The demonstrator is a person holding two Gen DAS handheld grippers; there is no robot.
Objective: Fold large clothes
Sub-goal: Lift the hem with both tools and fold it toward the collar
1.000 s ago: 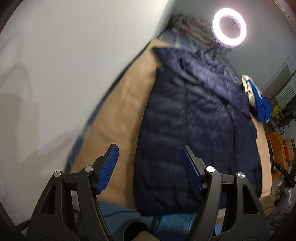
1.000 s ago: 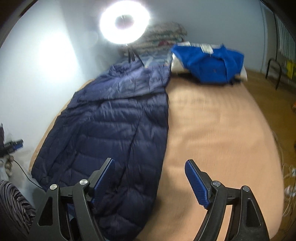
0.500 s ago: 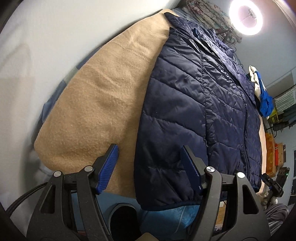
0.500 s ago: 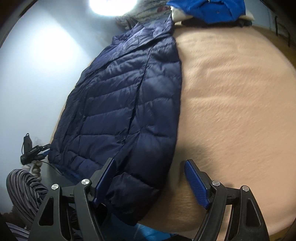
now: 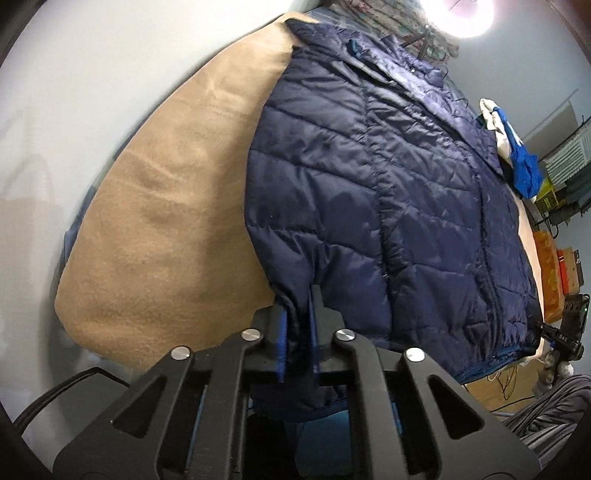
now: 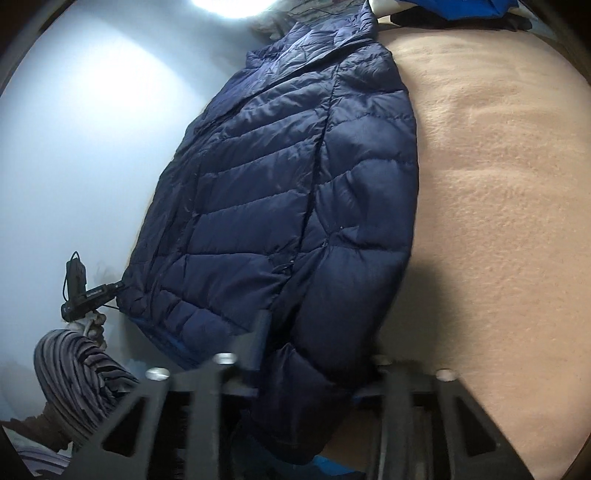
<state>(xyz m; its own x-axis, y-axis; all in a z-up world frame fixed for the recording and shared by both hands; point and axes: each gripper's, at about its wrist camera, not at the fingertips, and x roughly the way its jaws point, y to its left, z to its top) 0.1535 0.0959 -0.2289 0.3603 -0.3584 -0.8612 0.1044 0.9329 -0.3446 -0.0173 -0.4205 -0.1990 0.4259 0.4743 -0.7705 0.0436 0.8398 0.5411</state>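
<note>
A navy quilted puffer jacket (image 5: 388, 184) lies flat on a tan blanket (image 5: 166, 221), collar at the far end. My left gripper (image 5: 297, 314) is shut on the jacket's near left hem corner. In the right wrist view the jacket (image 6: 295, 184) lies left of the bare tan blanket (image 6: 498, 184). My right gripper (image 6: 317, 354) sits at the jacket's near right hem corner, with the fabric bulging between its jaws. Its fingertips are hidden by the fabric and blurred.
A white wall runs along the left. A lit ring light (image 5: 465, 14) stands at the far end. Blue and white clothes (image 5: 517, 155) are piled at the far right. The other gripper (image 6: 88, 291) and a striped sleeve (image 6: 74, 376) show at lower left.
Both grippers moved down and forward to the jacket's near hem. The left one closed on the left corner. The right one closed in around the right corner.
</note>
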